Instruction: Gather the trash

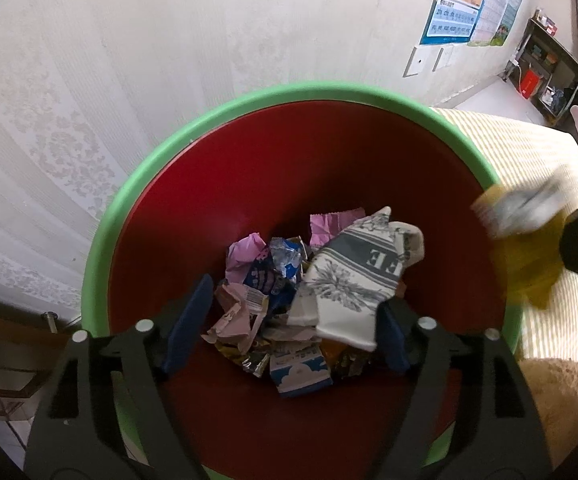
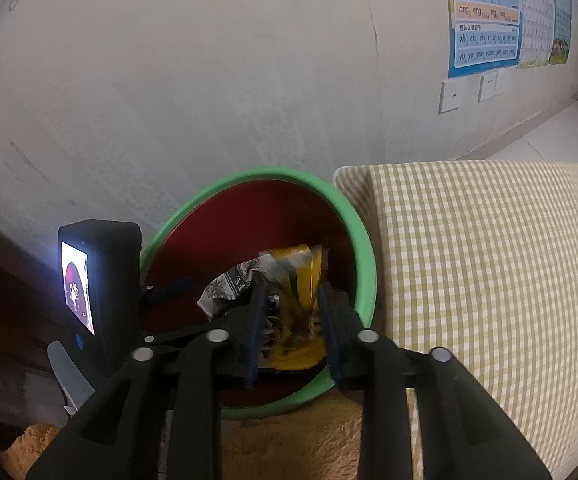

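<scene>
Jaws first: my left gripper (image 1: pixel 289 320) stands wide apart over the bin (image 1: pixel 329 92), blue pads spread to seven and four o'clock of the trash pile, and nothing is pressed between them. A white and grey printed wrapper (image 1: pixel 353 276) sits just off the right-hand pad, touching or overlapping it at its lower corner; I cannot tell whether it is resting on the heap or loose in the air. Below it, the pile (image 1: pixel 273 312) of crumpled pink paper, blue foil and a small blue-and-white carton fills the bottom of the red interior. Over on my right gripper (image 2: pixel 293 332), the jaws are partly apart with a yellow wrapper (image 2: pixel 301 308) between the pads; the wrapper is smeared with blur and I cannot tell whether the pads press on it. From the left camera that same yellow wrapper shows at three o'clock, hanging over the bin's green rim. Moving outward, the bin stands against a pale wall (image 2: pixel 209 80), with a checked yellow-and-white cushion (image 2: pixel 489 260) touching its rim at three o'clock in the right camera. A tan shaggy rug (image 2: pixel 289 440) lies at six o'clock, and a letter chart (image 2: pixel 485 12) hangs at one o'clock.
</scene>
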